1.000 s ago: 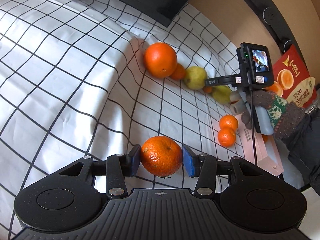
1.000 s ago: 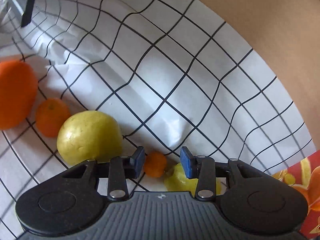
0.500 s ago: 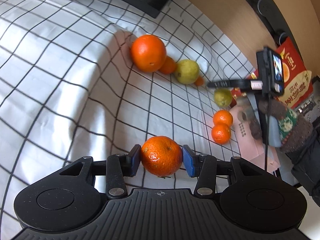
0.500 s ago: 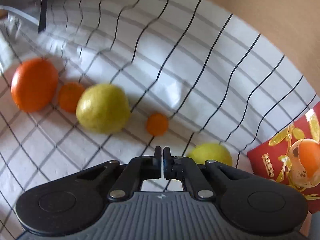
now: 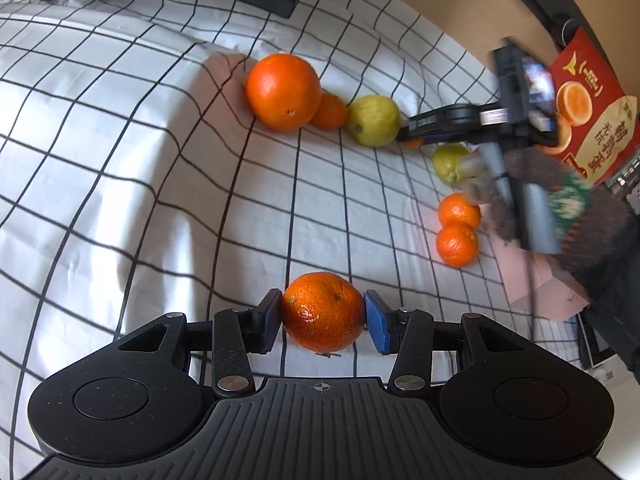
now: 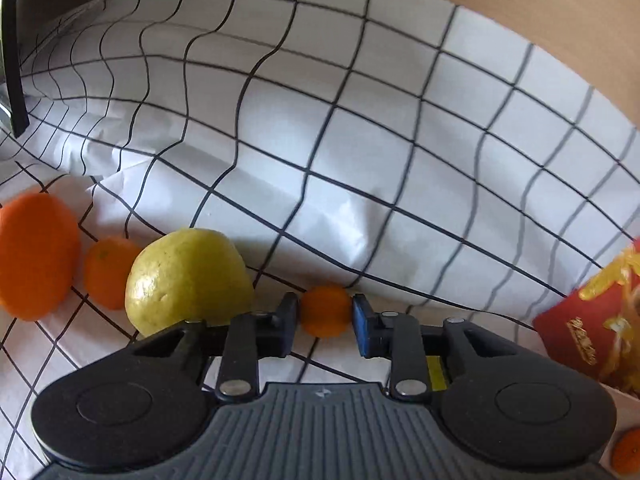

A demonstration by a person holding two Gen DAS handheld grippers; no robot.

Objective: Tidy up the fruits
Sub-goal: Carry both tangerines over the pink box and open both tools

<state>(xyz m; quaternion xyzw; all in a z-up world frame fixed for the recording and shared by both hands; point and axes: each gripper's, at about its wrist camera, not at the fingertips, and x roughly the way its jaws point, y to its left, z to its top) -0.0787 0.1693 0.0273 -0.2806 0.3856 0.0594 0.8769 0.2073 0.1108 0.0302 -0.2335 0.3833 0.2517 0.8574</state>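
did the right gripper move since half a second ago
Yes. The right gripper has dropped back toward the small orange, which now sits between its opened jaws; against the yellow pear, it came in lower and closer.

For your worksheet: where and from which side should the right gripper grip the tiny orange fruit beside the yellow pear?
Grip the tiny orange fruit across its widest middle, coming in low and level from the front, as the right gripper frames it. It is round, and the yellow pear crowds its left.

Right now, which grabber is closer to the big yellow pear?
Right. The right gripper sits just beside the pear, around a tiny orange; the left gripper holds a mandarin far away.
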